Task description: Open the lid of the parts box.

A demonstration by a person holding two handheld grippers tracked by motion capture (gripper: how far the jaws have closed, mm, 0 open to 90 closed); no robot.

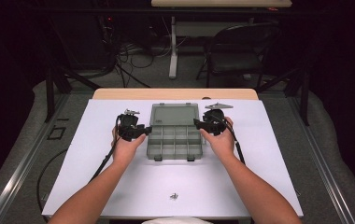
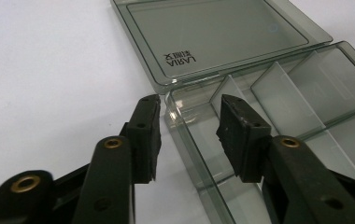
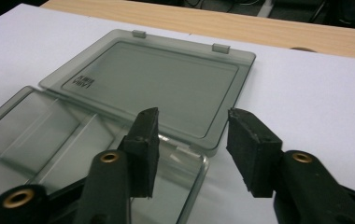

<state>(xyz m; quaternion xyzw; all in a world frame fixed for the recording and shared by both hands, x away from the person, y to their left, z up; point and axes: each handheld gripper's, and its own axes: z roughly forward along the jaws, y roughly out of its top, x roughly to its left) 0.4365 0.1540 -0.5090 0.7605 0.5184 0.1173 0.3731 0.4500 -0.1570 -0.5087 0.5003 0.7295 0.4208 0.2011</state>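
White tabletop (image 1: 119, 182): both grippers (image 2: 189, 126) (image 3: 192, 140) gape, straddling the open organizer box's (image 1: 174, 140) side walls, holding nothing.

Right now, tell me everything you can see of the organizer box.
The box is smoky, see-through plastic, lying open and flat on the white sheet. Its lid is folded back away from the person, with two latch tabs on its far edge and a small printed logo. The tray is split by dividers into compartments that look empty. The left gripper straddles the tray's left wall near the hinge, jaws open; the right gripper straddles its right corner, also open.
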